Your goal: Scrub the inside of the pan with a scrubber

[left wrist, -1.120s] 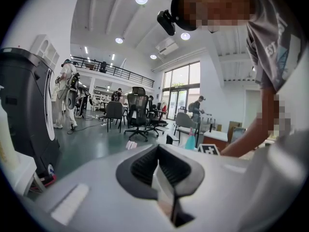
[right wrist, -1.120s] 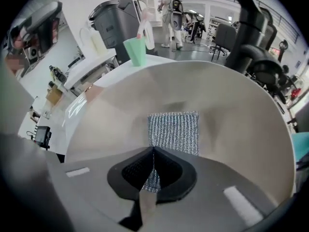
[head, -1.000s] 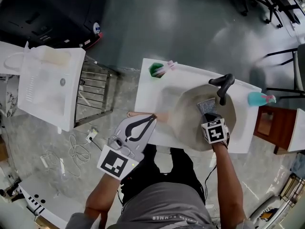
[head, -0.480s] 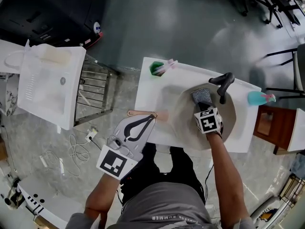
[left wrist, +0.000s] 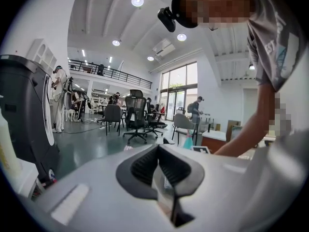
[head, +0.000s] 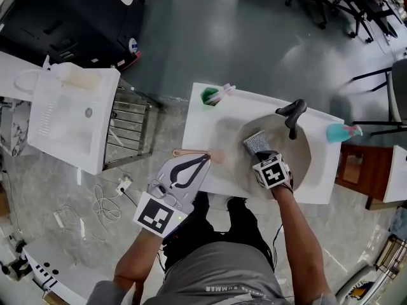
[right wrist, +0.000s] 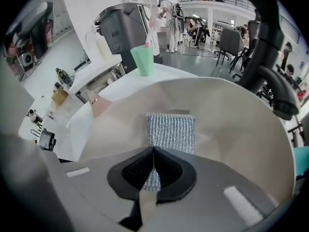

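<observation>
Here, the pan (head: 294, 152) sits on the right half of the white table (head: 205, 127), its near rim reaching the front edge and its wooden handle (head: 189, 152) pointing left along that edge. The right gripper (head: 261, 154) reaches down into the pan from the front. Its jaws are pinched nearly closed on the near end of the scrubber (head: 255, 141), a silvery mesh pad. In the right gripper view the scrubber (right wrist: 171, 131) lies flat against the pan's (right wrist: 120, 115) pale inner wall, just ahead of the gripper (right wrist: 153, 152).

The left gripper (head: 205, 157) is at the front edge with its tip on or just over the wooden handle. In the left gripper view its jaws (left wrist: 159, 150) stand narrow, the pads meeting at the tips with a pale sliver between them lower down. I cannot tell whether that sliver is the handle.

A black tap (head: 292, 114) rises at the back edge and hangs over the pan's far rim. A green cup (head: 208, 94) stands at the back left corner. A blue bottle (head: 341, 132) is just by the right edge.
</observation>
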`<act>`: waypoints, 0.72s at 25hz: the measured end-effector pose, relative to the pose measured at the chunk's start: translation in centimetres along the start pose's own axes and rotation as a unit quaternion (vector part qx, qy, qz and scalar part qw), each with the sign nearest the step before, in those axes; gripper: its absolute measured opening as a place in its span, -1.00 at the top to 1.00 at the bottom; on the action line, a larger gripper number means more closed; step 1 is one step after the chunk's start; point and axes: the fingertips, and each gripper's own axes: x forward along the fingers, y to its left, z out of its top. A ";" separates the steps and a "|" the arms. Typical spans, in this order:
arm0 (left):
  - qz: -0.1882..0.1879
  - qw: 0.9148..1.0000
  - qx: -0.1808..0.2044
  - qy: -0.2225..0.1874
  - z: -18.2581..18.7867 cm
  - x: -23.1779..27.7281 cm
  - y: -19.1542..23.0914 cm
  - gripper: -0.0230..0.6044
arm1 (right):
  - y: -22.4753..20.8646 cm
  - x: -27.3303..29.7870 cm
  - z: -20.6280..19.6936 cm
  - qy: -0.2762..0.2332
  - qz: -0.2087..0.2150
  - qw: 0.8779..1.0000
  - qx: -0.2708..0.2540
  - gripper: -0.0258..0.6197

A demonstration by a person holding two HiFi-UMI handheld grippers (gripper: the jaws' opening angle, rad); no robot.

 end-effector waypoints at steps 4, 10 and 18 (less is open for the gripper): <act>-0.011 1.000 0.007 -0.010 1.1 0.1 -1.1 0.92 | -0.4 -3.5 -0.5 -0.035 -0.015 0.999 0.024 0.89; -0.030 0.999 0.021 -0.008 2.4 0.4 -3.2 0.92 | -1.2 -10.1 -1.6 -0.097 -0.030 0.993 0.066 0.89; -0.077 0.996 0.048 -0.005 3.9 2.4 -7.0 0.92 | -3.4 -18.1 -4.4 -0.175 -0.067 0.973 0.133 0.89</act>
